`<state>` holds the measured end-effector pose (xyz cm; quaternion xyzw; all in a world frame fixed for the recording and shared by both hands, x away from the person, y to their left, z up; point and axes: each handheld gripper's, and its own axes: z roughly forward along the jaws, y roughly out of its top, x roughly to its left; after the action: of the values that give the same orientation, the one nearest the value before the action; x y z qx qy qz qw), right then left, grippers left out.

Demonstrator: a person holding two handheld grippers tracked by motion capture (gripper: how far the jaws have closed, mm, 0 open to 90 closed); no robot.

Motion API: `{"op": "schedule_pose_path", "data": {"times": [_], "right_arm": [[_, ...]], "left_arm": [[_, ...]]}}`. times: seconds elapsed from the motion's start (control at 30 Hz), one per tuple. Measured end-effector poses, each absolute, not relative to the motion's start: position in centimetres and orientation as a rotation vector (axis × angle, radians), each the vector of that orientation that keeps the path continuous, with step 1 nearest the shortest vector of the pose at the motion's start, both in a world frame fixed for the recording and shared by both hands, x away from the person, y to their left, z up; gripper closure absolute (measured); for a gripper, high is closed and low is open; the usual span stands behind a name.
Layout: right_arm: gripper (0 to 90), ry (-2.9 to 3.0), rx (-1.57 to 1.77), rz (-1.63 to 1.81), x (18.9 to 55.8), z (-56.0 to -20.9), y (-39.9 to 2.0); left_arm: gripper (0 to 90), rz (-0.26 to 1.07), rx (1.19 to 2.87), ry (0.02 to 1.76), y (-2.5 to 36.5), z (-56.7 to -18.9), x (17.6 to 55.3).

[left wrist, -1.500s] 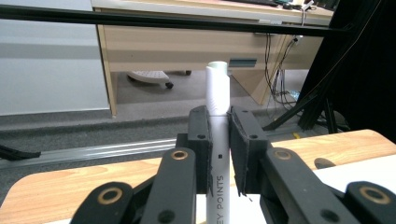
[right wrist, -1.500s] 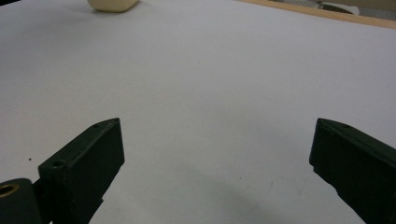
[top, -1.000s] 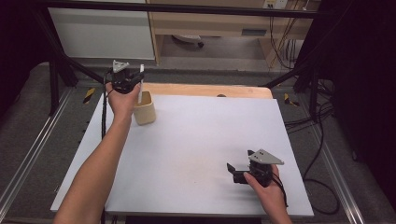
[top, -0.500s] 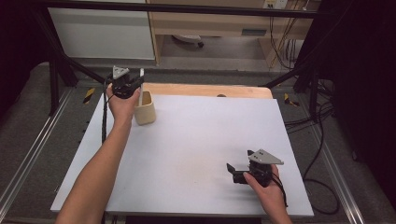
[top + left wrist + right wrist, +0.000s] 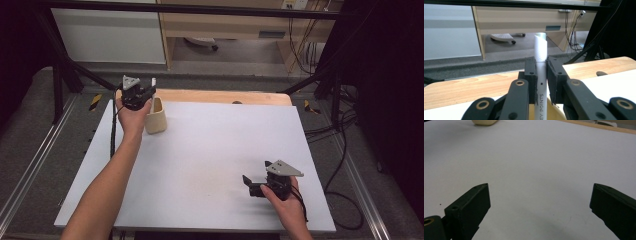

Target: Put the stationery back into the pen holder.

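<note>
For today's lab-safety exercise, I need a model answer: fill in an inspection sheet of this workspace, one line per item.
Surface: flat white tabletop, wooden strip along its far edge.
Job's things: white cylindrical marker pen with printed lettering, upright; beige plastic cup at the far left of the tabletop.
Clutter: nothing seen.
Grippers: left claw shut on the pen, above the cup; right claw open, empty, low over the near right of the tabletop.
Cables: black cable bundles on the floor to the right.
Surroundings: wooden cabinet, black frame bars.
</note>
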<state>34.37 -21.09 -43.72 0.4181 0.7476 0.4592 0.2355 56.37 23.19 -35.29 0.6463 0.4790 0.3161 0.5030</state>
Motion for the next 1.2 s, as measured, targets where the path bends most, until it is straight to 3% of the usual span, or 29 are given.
{"op": "schedule_pose_path", "data": {"times": [0.23, 0.33, 0.5, 0.53, 0.77, 0.9, 1.2], "right_arm": [[3.6, 2.054, 1.145, 1.261, 34.4, -43.8, -21.1], [3.5, 2.057, 1.143, 1.263, 34.5, -43.8, -21.0], [3.5, 2.056, 1.136, 1.263, 34.3, -43.6, -20.9], [3.5, 2.055, 1.139, 1.266, 34.2, -43.6, -20.9], [3.4, 2.05, 1.137, 1.264, 34.3, -43.6, -21.0], [3.4, 2.049, 1.142, 1.27, 34.2, -43.5, -20.9], [3.4, 2.041, 1.139, 1.273, 34.3, -43.4, -21.2]], "left_arm": [[78.4, 0.758, 1.585, 1.126, 22.5, -35.4, 55.8], [55.7, 0.784, 1.585, 1.117, 22.3, -34.8, 55.3], [40.4, 0.8, 1.539, 1.099, 22.3, -33.3, 54.1], [34.0, 0.806, 1.537, 1.1, 22.2, -33.1, 53.9], [10.7, 0.763, 1.6, 1.096, 21.4, -32.0, 52.2], [6.2, 0.735, 1.61, 1.096, 21.0, -31.7, 51.0], [6.0, 0.68, 1.631, 1.071, 20.5, -31.9, 48.5]]}}
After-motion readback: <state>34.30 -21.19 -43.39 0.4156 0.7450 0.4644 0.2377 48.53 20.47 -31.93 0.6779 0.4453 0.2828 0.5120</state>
